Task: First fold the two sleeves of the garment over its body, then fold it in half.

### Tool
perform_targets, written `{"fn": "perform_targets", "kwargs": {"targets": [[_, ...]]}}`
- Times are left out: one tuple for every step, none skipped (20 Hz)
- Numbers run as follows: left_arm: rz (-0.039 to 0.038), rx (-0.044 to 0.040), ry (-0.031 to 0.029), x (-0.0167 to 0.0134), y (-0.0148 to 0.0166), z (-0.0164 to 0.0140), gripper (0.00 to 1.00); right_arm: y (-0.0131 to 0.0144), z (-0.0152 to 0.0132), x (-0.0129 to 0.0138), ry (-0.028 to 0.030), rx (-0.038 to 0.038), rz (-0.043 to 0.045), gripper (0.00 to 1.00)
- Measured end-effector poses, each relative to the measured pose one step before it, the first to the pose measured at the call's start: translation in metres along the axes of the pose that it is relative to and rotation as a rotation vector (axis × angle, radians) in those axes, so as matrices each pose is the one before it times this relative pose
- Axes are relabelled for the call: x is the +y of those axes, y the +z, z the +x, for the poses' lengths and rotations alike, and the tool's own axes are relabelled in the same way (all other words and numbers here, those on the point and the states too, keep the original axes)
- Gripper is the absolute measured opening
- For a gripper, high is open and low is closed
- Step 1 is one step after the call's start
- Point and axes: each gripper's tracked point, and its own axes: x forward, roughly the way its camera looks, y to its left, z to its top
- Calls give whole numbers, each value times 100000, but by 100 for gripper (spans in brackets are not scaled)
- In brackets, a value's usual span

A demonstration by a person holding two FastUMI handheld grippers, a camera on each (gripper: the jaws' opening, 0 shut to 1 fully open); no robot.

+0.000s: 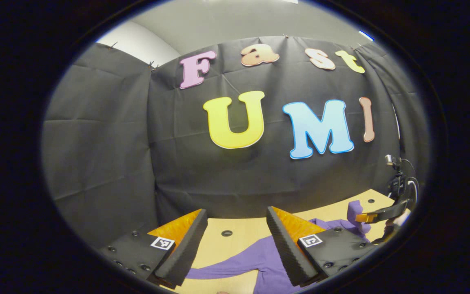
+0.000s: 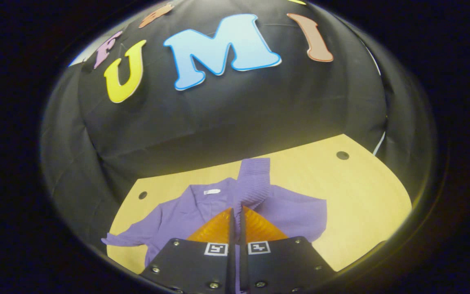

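Garment flat on tabletop. Right gripper jaws clenched on the sleeve cuff, lifted, likely to carry it over the body. Left gripper jaws released, above the other sleeve.

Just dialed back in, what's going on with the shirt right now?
A purple shirt lies spread on the wooden table. The right hand-held gripper is shut on one sleeve, holding its cuff up above the shirt's body, apparently partway into the first sleeve fold. The left hand-held gripper is open above the table's near side, holding nothing. The other sleeve lies stretched out flat, not yet folded.
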Motion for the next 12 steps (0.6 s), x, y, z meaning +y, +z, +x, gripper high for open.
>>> {"fn": "perform_targets", "kwargs": {"targets": [[-299, 258, 602, 419, -86, -56, 98, -225, 67, 1246, 1791, 459, -624, 3], [-268, 223, 767, 470, -119, -85, 98, -242, -23, 1107, 1852, 84, -1044, 4], [-191, 270, 815, 546, -117, -215, 98, -11, -7, 1290, 2189, -264, -1585, 3], [-105, 207, 836, 474, -141, -214, 98, -81, 64, 1342, 2377, -90, -1370, 4], [-219, 197, 733, 532, -145, -250, 98, -44, 183, 1390, 2633, 206, -986, 4], [-276, 173, 685, 493, -19, -221, 98, -359, 77, 1292, 2296, 237, -669, 3], [-324, 11, 731, 356, -41, -153, 98, -160, 239, 1246, 2024, 501, -714, 4], [-345, -65, 1015, 566, 76, -182, 98, -287, 221, 1114, 1657, 514, -1097, 4], [-295, 22, 942, 601, -116, -344, 98, -116, 373, 1264, 1746, 497, -1426, 4], [-194, 26, 1009, 574, -146, -339, 98, -148, 234, 1256, 2002, 546, -1223, 4], [-184, 59, 1012, 581, -156, -435, 98, -235, 316, 1236, 1912, 715, -1010, 3], [-174, 34, 1106, 638, -138, -381, 98, -378, 425, 1094, 1585, 863, -1010, 3]]}}
